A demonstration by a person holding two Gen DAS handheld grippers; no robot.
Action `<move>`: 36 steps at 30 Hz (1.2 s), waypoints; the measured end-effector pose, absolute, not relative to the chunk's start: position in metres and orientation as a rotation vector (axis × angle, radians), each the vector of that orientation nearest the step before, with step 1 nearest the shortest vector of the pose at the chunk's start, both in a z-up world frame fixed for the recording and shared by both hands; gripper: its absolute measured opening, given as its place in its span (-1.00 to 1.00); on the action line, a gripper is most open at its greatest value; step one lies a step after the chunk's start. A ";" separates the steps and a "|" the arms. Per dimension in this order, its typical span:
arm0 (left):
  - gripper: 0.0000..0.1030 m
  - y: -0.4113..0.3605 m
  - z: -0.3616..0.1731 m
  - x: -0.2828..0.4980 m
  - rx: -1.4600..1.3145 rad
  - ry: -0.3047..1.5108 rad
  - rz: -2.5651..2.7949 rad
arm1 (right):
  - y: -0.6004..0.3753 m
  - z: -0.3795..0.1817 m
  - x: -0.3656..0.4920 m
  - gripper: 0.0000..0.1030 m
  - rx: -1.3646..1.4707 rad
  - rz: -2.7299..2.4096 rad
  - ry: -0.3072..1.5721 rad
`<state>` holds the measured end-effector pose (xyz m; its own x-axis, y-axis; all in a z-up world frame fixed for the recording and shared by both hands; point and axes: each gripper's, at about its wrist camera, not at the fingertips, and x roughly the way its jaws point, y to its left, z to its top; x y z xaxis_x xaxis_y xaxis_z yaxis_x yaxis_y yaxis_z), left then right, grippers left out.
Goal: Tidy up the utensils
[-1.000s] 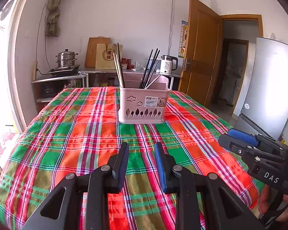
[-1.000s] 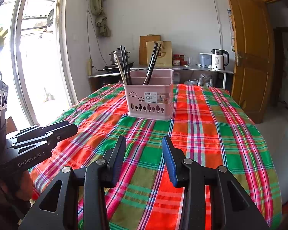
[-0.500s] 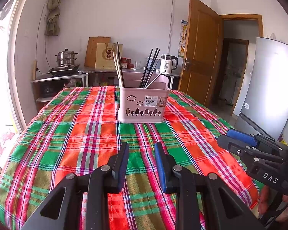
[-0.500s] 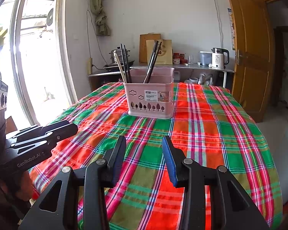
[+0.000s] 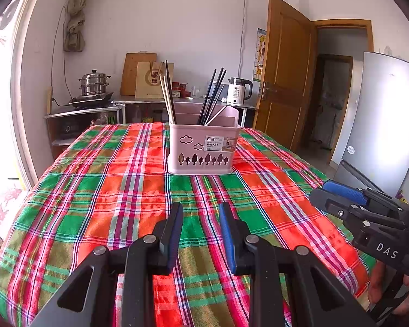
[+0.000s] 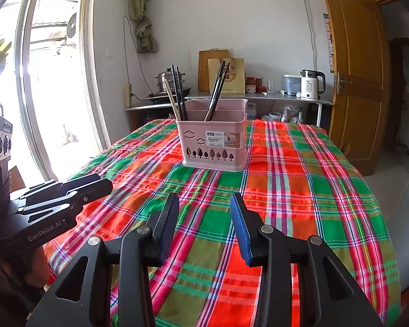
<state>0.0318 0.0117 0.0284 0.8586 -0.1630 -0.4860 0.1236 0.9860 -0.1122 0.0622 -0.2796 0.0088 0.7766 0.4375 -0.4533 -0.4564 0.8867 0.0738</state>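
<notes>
Nearest, the left gripper (image 5: 200, 231) w/ black arms and blue pads hangs over the near edge of the plaid red-green-orange tablecloth (image 5: 101, 190); its jaws stand a narrow gap apart, nothing btwn them. To its right, the right gripper (image 6: 204, 223) sits at about the same depth, jaws wider apart, also empty. Each shows in the other's view: right gripper at the far right edge from the left cam (image 5: 340, 193), left gripper low at the left edge from the right cam (image 6: 76, 188), a hand under each.

Straight ahead of both, well apart from the fingertips, the pink rectangular plastic utensil basket (image 5: 203, 150) w/ tree cut-outs and a white label stands upright on the cloth. Inside: pale wooden chopsticks (image 5: 166, 100) plus dark ones lean in the left compartment; several black chopsticks (image 5: 212, 98) and 1 light stick lean in the right one.

Beyond the table: a steel steamer pot (image 5: 94, 83) ahead-left, a white electric kettle (image 5: 238, 91) ahead-right, and a brown wooden door (image 5: 286, 73) further right.
</notes>
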 end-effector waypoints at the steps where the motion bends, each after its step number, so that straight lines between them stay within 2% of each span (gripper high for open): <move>1: -0.48 0.011 0.028 0.031 -0.077 0.516 -0.150 | -0.280 0.009 0.062 -0.22 -0.041 0.483 0.481; 36: -0.48 0.010 0.024 0.030 -0.083 0.525 -0.137 | -0.279 0.008 0.060 -0.22 -0.038 0.487 0.487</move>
<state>0.0296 0.0104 0.0237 0.8563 -0.1511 -0.4939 0.1085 0.9875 -0.1140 0.0600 -0.2788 0.0081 0.7724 0.4400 -0.4581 -0.4580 0.8855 0.0784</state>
